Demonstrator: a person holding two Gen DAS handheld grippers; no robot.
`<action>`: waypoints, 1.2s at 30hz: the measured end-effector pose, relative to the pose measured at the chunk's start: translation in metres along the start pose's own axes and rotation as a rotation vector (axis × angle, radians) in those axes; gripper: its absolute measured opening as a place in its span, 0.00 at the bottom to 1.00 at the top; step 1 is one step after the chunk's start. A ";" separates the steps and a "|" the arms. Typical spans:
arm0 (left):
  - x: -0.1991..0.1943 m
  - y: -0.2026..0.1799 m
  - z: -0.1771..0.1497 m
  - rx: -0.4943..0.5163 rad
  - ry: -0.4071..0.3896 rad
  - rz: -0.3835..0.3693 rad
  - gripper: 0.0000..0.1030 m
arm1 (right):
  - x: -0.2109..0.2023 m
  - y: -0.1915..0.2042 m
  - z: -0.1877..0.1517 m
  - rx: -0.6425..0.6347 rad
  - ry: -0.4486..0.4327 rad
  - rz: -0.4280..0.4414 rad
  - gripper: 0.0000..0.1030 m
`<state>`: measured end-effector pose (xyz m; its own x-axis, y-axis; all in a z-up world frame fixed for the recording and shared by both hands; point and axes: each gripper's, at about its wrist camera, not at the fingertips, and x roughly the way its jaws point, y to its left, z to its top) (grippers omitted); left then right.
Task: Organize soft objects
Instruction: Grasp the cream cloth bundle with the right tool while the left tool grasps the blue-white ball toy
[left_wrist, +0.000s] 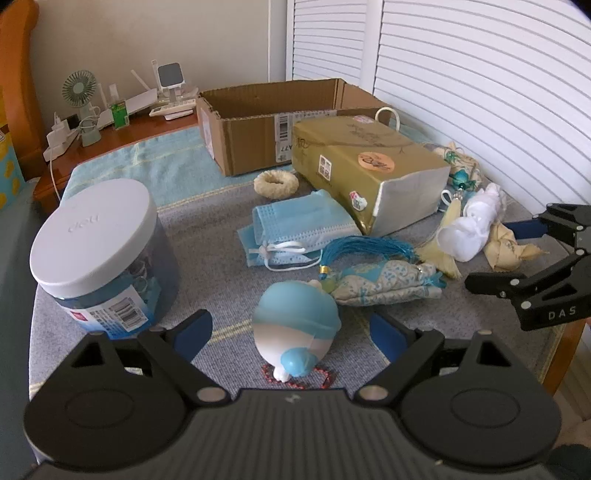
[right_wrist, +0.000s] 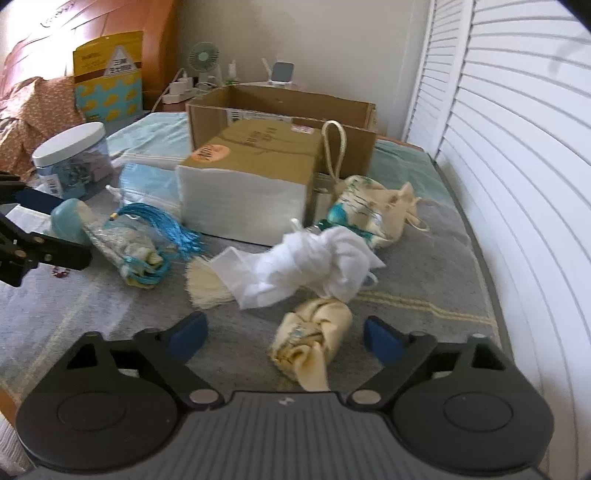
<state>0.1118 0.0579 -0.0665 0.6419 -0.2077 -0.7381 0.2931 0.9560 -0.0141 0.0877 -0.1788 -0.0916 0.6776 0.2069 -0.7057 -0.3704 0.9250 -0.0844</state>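
A soft blue-and-white squishy toy (left_wrist: 295, 328) stands on the grey cloth between the fingers of my left gripper (left_wrist: 290, 319), which is open with gaps on both sides. A knotted cream cloth bundle (right_wrist: 314, 336) lies between the fingers of my right gripper (right_wrist: 284, 323), also open and not touching it. Behind the bundle lies a crumpled white cloth (right_wrist: 306, 266), with a patterned sachet with a blue tassel (left_wrist: 384, 280) to its left. Blue face masks (left_wrist: 295, 229) lie in front of an open cardboard box (left_wrist: 258, 122).
A gold tissue pack (left_wrist: 369, 162) lies in front of the box. A white-lidded jar (left_wrist: 99, 251) stands left, a woven ring (left_wrist: 276, 182) near the box, red beads (left_wrist: 325, 380) under the toy. A printed pouch (right_wrist: 373, 206) lies by the white slatted doors (right_wrist: 517, 147) on the right.
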 end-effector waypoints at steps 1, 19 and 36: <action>0.000 0.000 0.000 0.000 0.000 -0.001 0.89 | 0.000 0.000 0.000 0.002 0.000 0.009 0.82; 0.003 0.003 -0.002 -0.008 0.004 -0.009 0.55 | -0.008 -0.004 -0.002 0.019 -0.007 -0.032 0.48; -0.013 0.004 0.002 0.053 0.011 -0.034 0.44 | -0.021 -0.005 0.001 -0.002 0.004 -0.038 0.34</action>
<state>0.1062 0.0642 -0.0555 0.6231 -0.2376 -0.7452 0.3521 0.9359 -0.0039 0.0758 -0.1870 -0.0759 0.6889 0.1702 -0.7046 -0.3454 0.9317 -0.1127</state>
